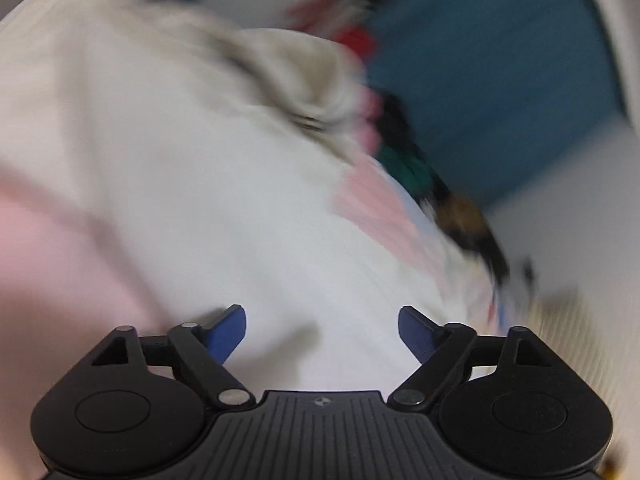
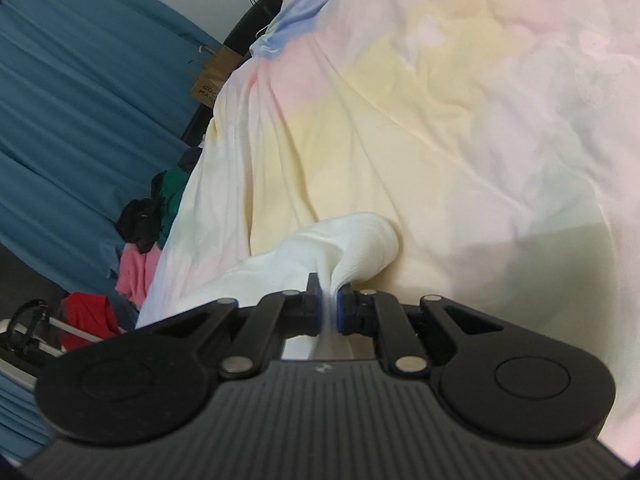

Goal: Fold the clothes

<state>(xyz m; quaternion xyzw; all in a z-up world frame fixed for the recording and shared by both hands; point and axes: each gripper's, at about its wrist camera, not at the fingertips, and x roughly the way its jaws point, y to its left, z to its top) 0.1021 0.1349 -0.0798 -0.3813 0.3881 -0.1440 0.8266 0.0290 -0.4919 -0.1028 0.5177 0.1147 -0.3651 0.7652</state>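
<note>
Apparently mid-fold, repositioning. Right gripper point(image 2: 329, 304) pinches a bunched edge of the white garment point(image 2: 340, 240), which humps up just ahead of its fingers on the pastel bedsheet point(image 2: 440, 120). Left gripper point(image 1: 322, 330) is spread, nothing between its fingers; white cloth lies below and ahead, blurred. Next: left needs a fresh edge. Fabric ribbed, soft, crumpled.
</note>
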